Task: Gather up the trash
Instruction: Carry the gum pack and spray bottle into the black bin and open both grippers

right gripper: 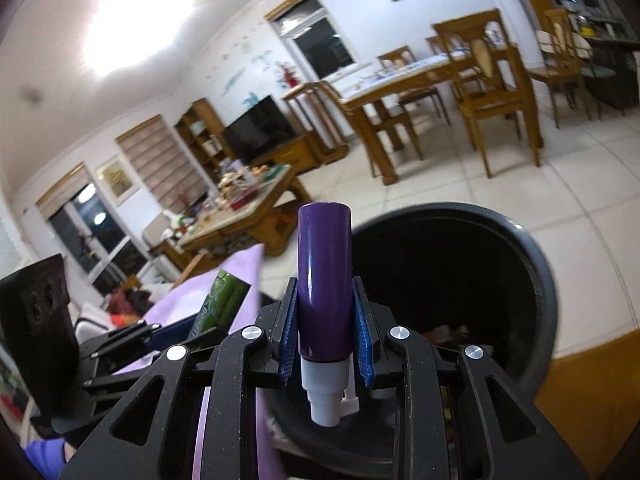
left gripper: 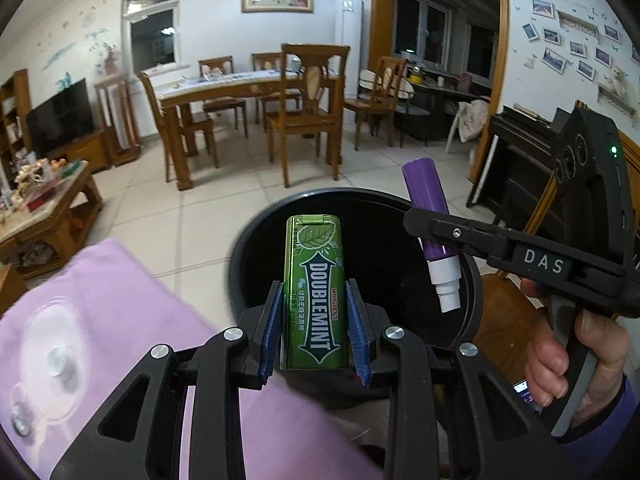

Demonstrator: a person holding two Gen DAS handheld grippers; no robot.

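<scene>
My left gripper point(left gripper: 315, 320) is shut on a green Doublemint gum tin point(left gripper: 316, 292), its blue pads pressed on both long sides, over the near rim of a round black trash bin point(left gripper: 264, 240). In the right wrist view my right gripper point(right gripper: 326, 332) is shut on a purple bottle point(right gripper: 325, 280) with a white pump end pointing toward the camera, just left of the black bin point(right gripper: 532, 264). The left wrist view shows that purple bottle point(left gripper: 426, 192) hanging over the bin's right side in the right gripper point(left gripper: 420, 224). The gum tin point(right gripper: 222, 300) shows at the left in the right wrist view.
A lilac cloth point(left gripper: 100, 312) covers the surface at the left of the bin. Some rubbish point(right gripper: 448, 332) lies in the bin's bottom. Beyond, tiled floor point(left gripper: 200, 208) leads to a wooden dining table with chairs point(left gripper: 248, 92), a coffee table point(left gripper: 48, 208) and a dark piano point(left gripper: 516, 160) at right.
</scene>
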